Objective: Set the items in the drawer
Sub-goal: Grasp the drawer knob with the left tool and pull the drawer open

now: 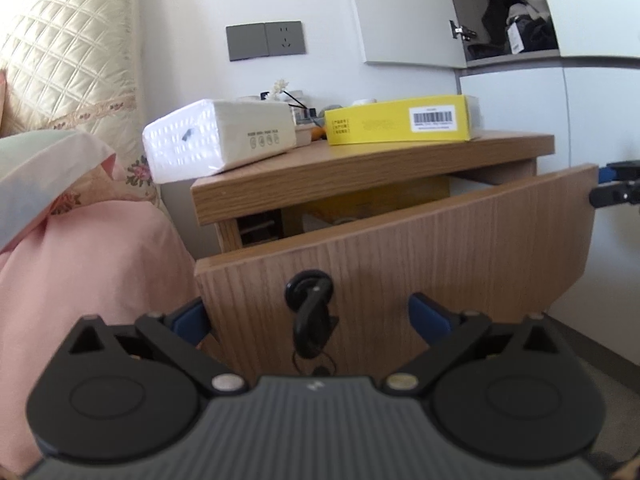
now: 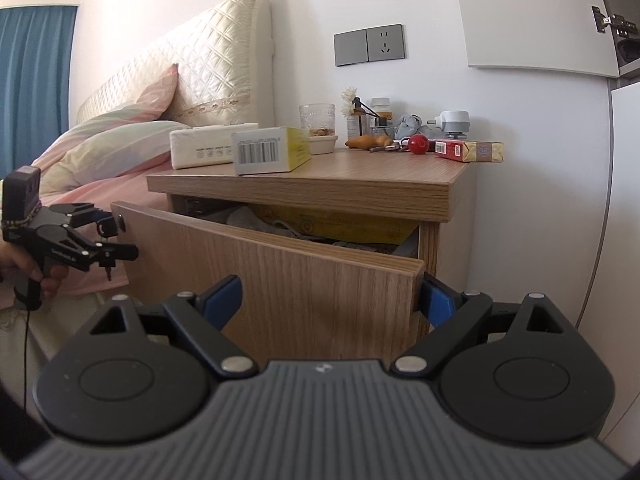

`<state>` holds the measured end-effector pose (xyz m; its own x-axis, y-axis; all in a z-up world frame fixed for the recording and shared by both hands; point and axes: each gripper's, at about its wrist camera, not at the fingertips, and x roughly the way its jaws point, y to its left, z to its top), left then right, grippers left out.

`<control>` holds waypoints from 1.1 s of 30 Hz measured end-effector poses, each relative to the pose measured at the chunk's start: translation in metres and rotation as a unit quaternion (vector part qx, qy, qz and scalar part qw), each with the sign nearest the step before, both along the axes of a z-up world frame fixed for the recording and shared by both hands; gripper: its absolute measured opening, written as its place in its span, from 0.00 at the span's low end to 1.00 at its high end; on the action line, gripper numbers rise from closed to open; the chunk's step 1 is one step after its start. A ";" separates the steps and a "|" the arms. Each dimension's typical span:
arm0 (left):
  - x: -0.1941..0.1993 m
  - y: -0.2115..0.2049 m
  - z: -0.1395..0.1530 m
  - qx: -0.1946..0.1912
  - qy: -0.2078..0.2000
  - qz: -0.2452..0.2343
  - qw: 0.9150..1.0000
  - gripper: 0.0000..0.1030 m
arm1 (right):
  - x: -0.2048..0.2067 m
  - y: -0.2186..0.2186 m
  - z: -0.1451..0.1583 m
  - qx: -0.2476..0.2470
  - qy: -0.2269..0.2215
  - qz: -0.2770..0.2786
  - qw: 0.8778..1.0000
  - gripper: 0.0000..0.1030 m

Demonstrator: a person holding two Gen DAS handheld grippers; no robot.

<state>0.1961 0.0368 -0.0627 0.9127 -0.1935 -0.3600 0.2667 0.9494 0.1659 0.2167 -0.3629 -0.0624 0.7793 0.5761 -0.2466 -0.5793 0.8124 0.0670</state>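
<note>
Your drawer (image 2: 280,276) is pulled partly out of the wooden bench (image 2: 320,184), so the opening step looks almost finished and no item is inside your grippers yet. Your left gripper (image 1: 308,316) is wide open, its blue pads on both sides of the key (image 1: 310,316) that hangs in the lock of the drawer front; they do not touch it. Your right gripper (image 2: 332,296) is also open, with one pad just beside the right end of the drawer front and holding nothing.

The items to put away wait on the bench top: the yellow box (image 1: 400,124) near the front, the white tissue pack (image 1: 216,140) at the left next to the bed (image 1: 80,260), and the cigarette pack (image 2: 468,151) and red ball (image 2: 418,145) farther right. The drawer already seems full of papers and cloth, so I think free space is small.

Next, I would pull the drawer a little more if it allows, then lift one gripper to the bench top and close it on the yellow box, which is nearest.
</note>
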 end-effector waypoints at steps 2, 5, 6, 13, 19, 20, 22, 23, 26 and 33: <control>-0.005 0.000 0.001 0.000 0.002 -0.001 1.000 0.98 | -0.004 -0.002 0.000 0.004 0.002 0.003 1.000 0.93; -0.016 -0.001 -0.001 0.002 -0.001 -0.001 1.000 0.98 | -0.013 -0.004 0.000 0.004 0.001 0.009 1.000 0.92; -0.019 -0.001 -0.001 0.001 -0.002 0.000 1.000 0.98 | -0.016 -0.004 0.000 0.004 0.002 0.010 1.000 0.93; -0.041 0.000 0.001 -0.021 -0.001 0.007 1.000 0.98 | -0.037 -0.007 0.002 0.001 0.004 0.017 1.000 0.92; -0.060 -0.004 -0.001 -0.013 -0.006 0.011 1.000 0.98 | -0.053 -0.009 0.003 -0.003 0.003 0.026 1.000 0.92; -0.063 -0.005 -0.001 -0.013 -0.006 0.012 1.000 0.98 | -0.056 -0.009 0.003 -0.004 0.003 0.027 1.000 0.92; -0.068 -0.006 0.000 -0.015 -0.005 0.016 1.000 0.98 | -0.062 -0.009 0.004 -0.006 0.003 0.030 1.000 0.92; -0.071 -0.006 0.001 -0.016 -0.004 0.017 1.000 0.98 | -0.064 -0.009 0.004 -0.005 0.004 0.032 0.999 0.92; -0.079 -0.006 0.001 -0.020 0.001 0.018 1.000 0.98 | -0.072 -0.011 0.005 -0.008 0.005 0.039 0.999 0.92; -0.096 -0.009 0.002 -0.014 0.006 0.021 1.000 0.98 | -0.088 -0.014 0.005 -0.013 0.007 0.053 0.998 0.92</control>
<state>0.1006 0.0282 -0.0607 0.9156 -0.1659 -0.3662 0.2287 0.9641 0.1350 0.1289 -0.3772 -0.0569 0.7106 0.6486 -0.2727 -0.6614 0.7479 0.0555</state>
